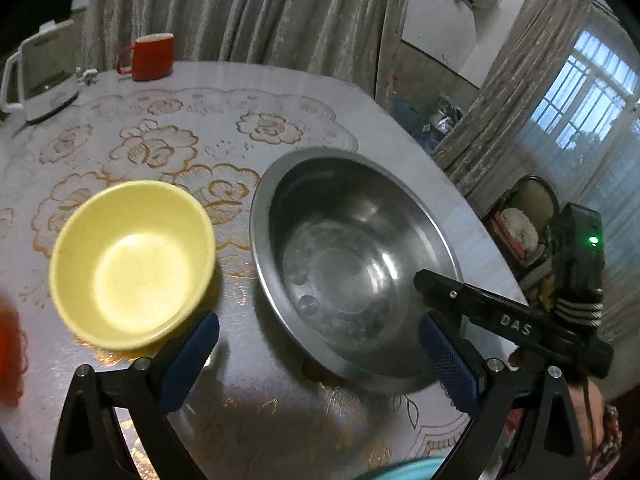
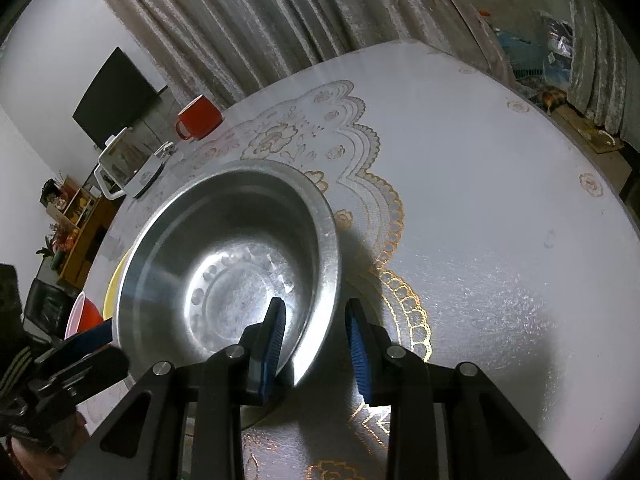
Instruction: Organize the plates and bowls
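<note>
Setting: a lived-in home, dining or living room. Evidence: round worktop (image 1: 360,120) under a lace-patterned floral cover, carrying a red mug (image 1: 154,56), a white electric kettle (image 1: 44,76), a yellow bowl (image 1: 132,264) and a steel basin (image 1: 352,264). Surroundings: heavy grey curtains (image 1: 260,12), barred window (image 1: 592,92), wall-mounted television (image 2: 116,96), wooden shelf unit with ornaments (image 2: 80,232), cushioned chair (image 1: 528,220).

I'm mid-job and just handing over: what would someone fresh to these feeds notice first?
The big steel bowl fills the middle of the table, and the right gripper straddles its near rim, one finger inside and one outside. Beside it, to the left in the left wrist view, sits an empty yellow bowl, with the left gripper open in front of both. A red mug stands at the far edge.
</note>
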